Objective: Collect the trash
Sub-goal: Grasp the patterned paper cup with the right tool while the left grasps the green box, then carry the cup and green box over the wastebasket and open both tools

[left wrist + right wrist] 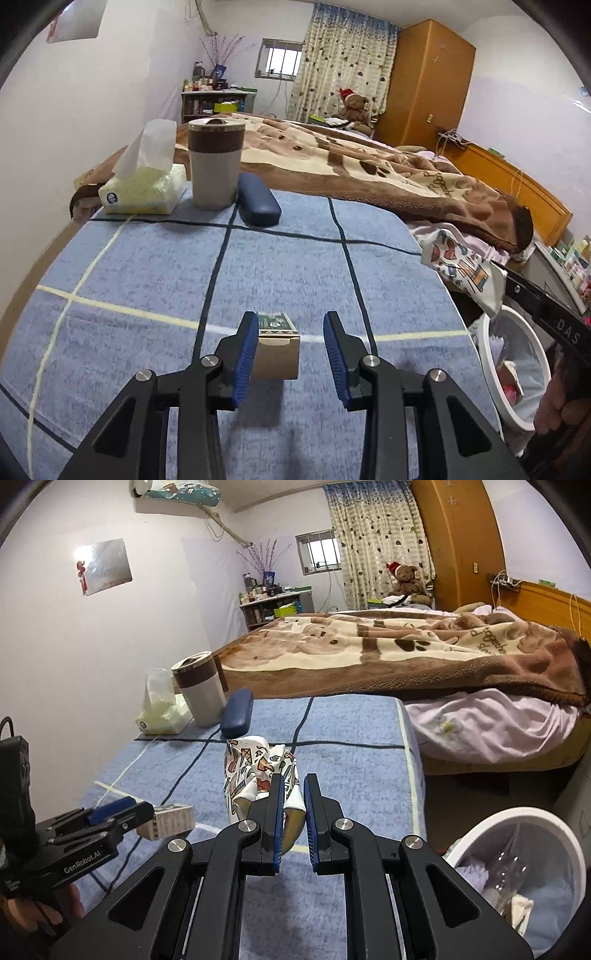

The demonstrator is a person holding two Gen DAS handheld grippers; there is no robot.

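My left gripper is shut on a small cardboard box with green print on top. The box rests against the left pad and hangs above its shadow on the blue cloth. In the right wrist view the same box sticks out past the left gripper's fingertips. My right gripper is shut on a crumpled white wrapper with colourful print, held over the table's right part. A white bin with a liner stands on the floor at the lower right, with a clear bottle and other trash inside.
At the table's far edge stand a tissue pack, a brown-banded tumbler and a dark blue glasses case. A blue cloth covers the table. Beyond it lies a bed with a brown blanket. The bin sits off the table's right edge.
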